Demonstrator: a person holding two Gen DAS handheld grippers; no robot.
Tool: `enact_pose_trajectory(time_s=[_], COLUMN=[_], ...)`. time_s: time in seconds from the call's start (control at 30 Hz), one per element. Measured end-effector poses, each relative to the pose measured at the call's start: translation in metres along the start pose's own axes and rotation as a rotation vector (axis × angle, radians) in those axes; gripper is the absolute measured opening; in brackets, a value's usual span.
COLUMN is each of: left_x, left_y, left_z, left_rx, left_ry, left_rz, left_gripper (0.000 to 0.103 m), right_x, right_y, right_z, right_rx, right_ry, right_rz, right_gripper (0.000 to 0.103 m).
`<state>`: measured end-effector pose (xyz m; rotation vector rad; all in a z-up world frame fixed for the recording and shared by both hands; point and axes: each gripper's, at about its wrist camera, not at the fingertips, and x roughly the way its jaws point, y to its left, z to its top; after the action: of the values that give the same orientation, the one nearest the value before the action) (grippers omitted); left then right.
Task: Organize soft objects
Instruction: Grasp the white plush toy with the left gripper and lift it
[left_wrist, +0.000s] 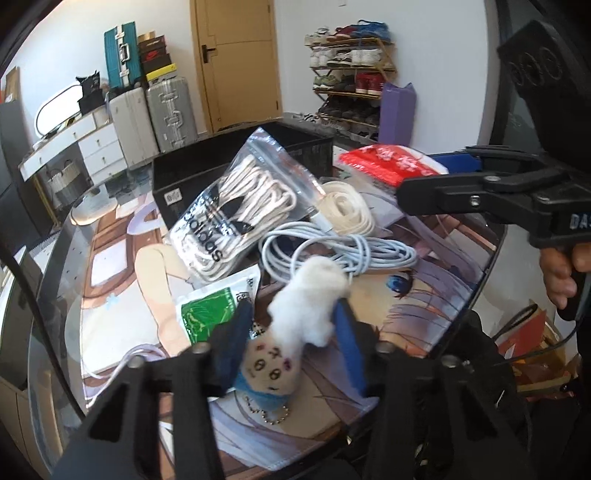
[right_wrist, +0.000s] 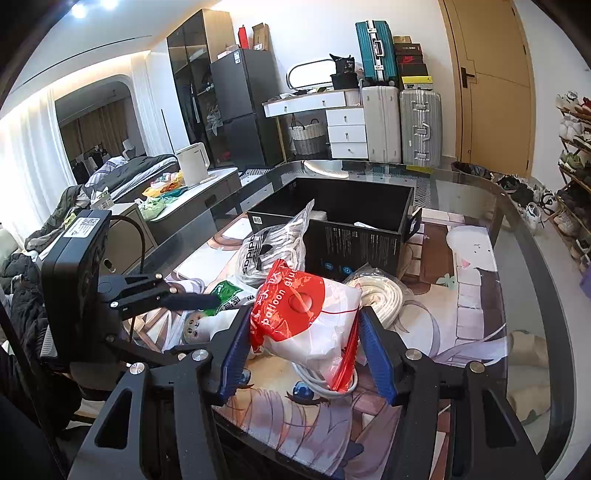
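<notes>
Fingers of my left gripper (left_wrist: 291, 332) clamp the plush toy (left_wrist: 295, 325), long axis pointing toward the black box (left_wrist: 236, 166) beyond the laces, while my right gripper (right_wrist: 304, 347) clamps the balloon bag (right_wrist: 306, 317) nearer that box.

a small white fluffy toy (left_wrist: 308, 295) with a round beige face, a blue collar and a little bead chain lies on the picture mat near the front edge of the table. a clear bag of white shoelaces (left_wrist: 236, 218) with black letters leans on the open black box (right_wrist: 354, 229) toward the far edge. a flat green and white packet (left_wrist: 210, 310) lies beside the toy. a pale blue cable (left_wrist: 343, 251) sits coiled in loops in the middle. a roll of cream flat lace (left_wrist: 347, 210) lies just behind it. a red and white bag (right_wrist: 310, 321) marked "balloon glue" is tilted above the mat.
</notes>
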<state>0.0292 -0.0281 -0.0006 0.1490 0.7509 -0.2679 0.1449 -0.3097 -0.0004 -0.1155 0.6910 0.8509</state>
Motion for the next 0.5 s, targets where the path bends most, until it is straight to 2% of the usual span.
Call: enact_pose_trajectory(time_s=[0.3,0.5], left_x=[-0.021,-0.033], left_y=[0.007,0.017], left_z=[0.009,0.013], left_rx=[-0.025,-0.066], left_ry=[-0.05,-0.087], left_rz=[-0.051,-0.051], left_gripper=[0.031,0.031], right_x=[-0.002,-0.005], right_y=[0.001,0.002], right_z=[0.0,0.001], right_rx=[-0.002,-0.006], right_ry=[-0.012,-0.03], right_rz=[0.004,0.005], right_gripper=[0.058,0.058])
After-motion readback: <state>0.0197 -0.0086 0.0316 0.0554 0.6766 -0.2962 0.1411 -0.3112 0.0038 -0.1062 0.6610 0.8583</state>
